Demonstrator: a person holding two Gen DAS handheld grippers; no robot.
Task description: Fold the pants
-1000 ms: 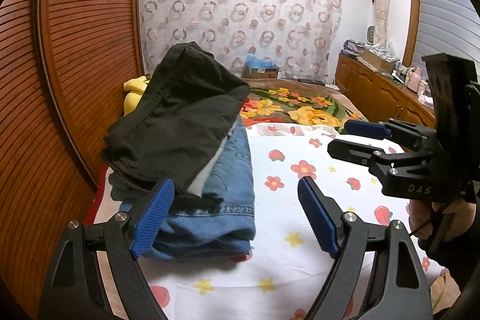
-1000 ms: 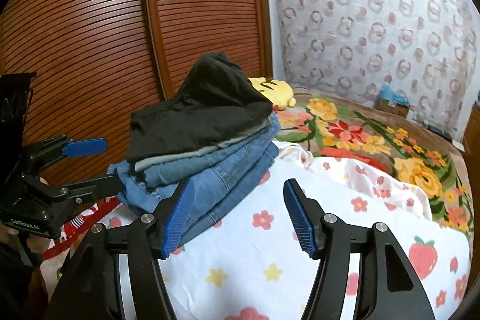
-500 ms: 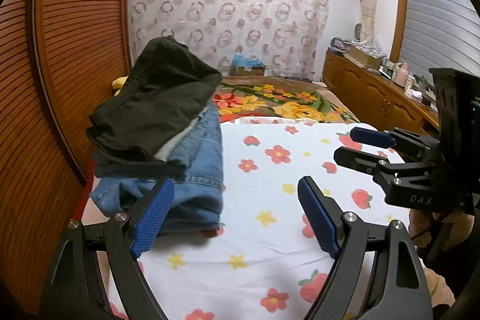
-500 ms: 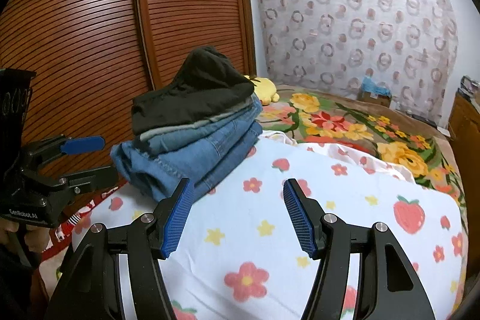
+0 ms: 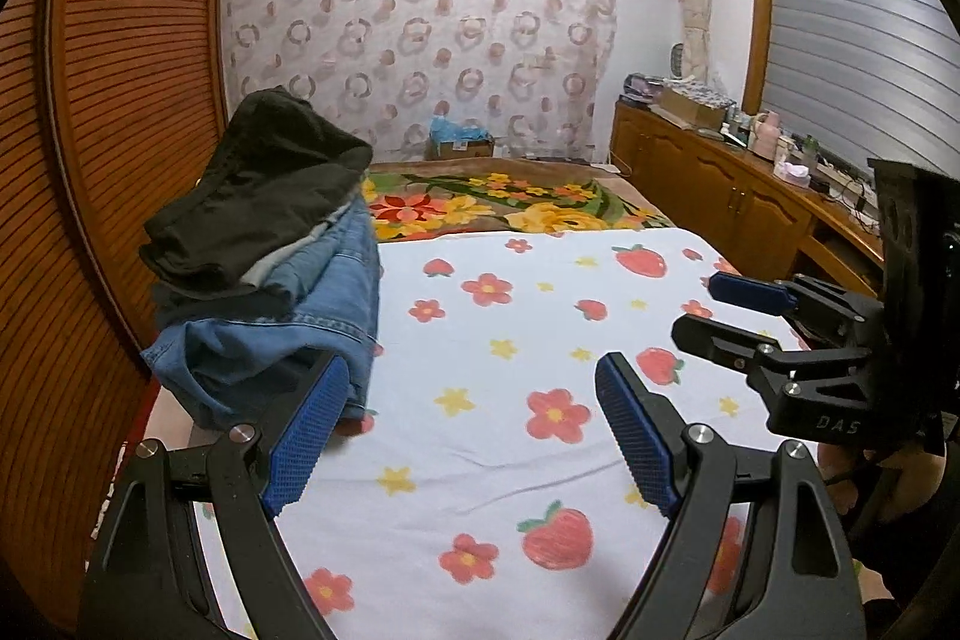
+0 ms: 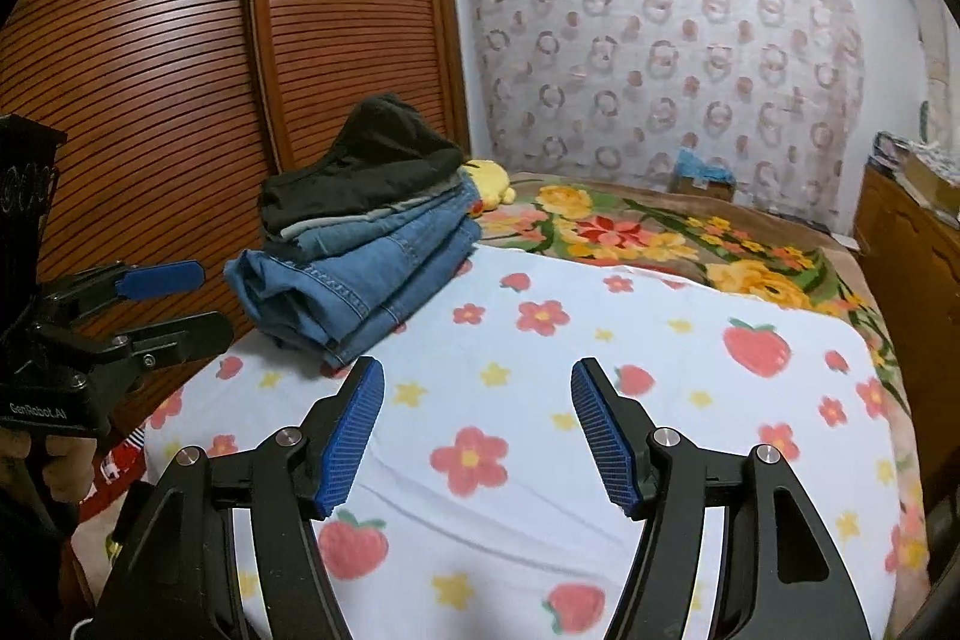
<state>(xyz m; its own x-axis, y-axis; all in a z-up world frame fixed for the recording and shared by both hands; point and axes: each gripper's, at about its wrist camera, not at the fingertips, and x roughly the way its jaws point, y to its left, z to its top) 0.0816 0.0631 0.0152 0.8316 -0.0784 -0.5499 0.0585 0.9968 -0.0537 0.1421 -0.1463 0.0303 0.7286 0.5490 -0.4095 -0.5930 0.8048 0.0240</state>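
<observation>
A stack of folded pants lies at the left edge of the bed: blue jeans (image 5: 324, 304) at the bottom and dark pants (image 5: 270, 184) on top. It also shows in the right wrist view, jeans (image 6: 372, 268) under dark pants (image 6: 372, 166). My left gripper (image 5: 474, 430) is open and empty, above the white flowered sheet (image 5: 510, 352), just right of the stack. My right gripper (image 6: 480, 436) is open and empty over the sheet (image 6: 600, 340). Each gripper shows in the other's view, the right one (image 5: 744, 310) and the left one (image 6: 162, 298).
A brown slatted wardrobe (image 6: 180, 70) stands close behind the stack. A flowered blanket (image 5: 516, 202) covers the far bed. A yellow plush toy (image 6: 489, 181) lies behind the stack. A wooden cabinet (image 5: 720, 184) with clutter runs along the right.
Both grippers have drawn back from the stack of pants, which now looks smaller and farther. More of the white sheet shows. Both stay open and empty.
</observation>
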